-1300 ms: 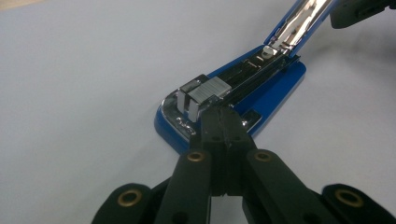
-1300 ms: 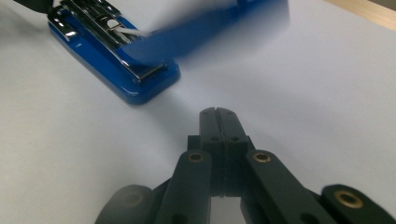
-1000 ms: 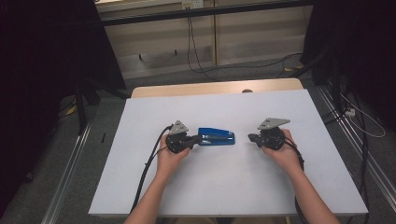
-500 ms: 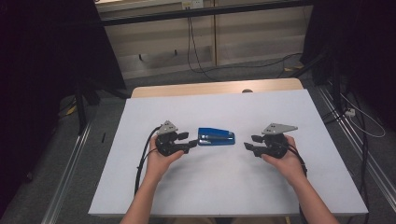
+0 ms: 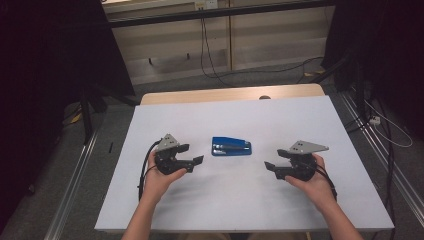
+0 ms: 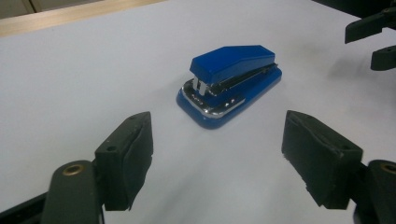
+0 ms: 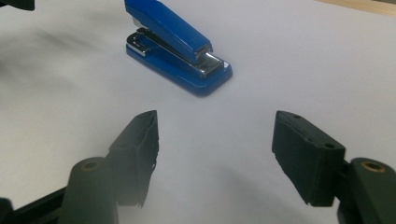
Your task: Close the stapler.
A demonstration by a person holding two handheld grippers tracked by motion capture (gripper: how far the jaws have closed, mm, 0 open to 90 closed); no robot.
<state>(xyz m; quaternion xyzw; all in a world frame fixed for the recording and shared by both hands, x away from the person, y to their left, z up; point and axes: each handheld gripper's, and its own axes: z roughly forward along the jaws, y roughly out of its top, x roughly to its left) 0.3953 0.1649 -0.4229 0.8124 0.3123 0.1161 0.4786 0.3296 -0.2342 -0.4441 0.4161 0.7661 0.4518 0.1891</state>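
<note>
The white table point(image 5: 235, 200) carries one thing, a blue stapler point(image 5: 231, 146) lying flat near its middle, between the left gripper point(image 5: 196, 161) on its left and the right gripper point(image 5: 270, 167) on its right, apart from both. Both grippers have just been opening; their jaws stand apart with nothing between them. To take the stapler well, I judge it best to come in level and close on its long sides, low near the base so the top arm does not spring. The stapler is small, glossy blue, with a bright metal magazine under its sloped top.
</note>
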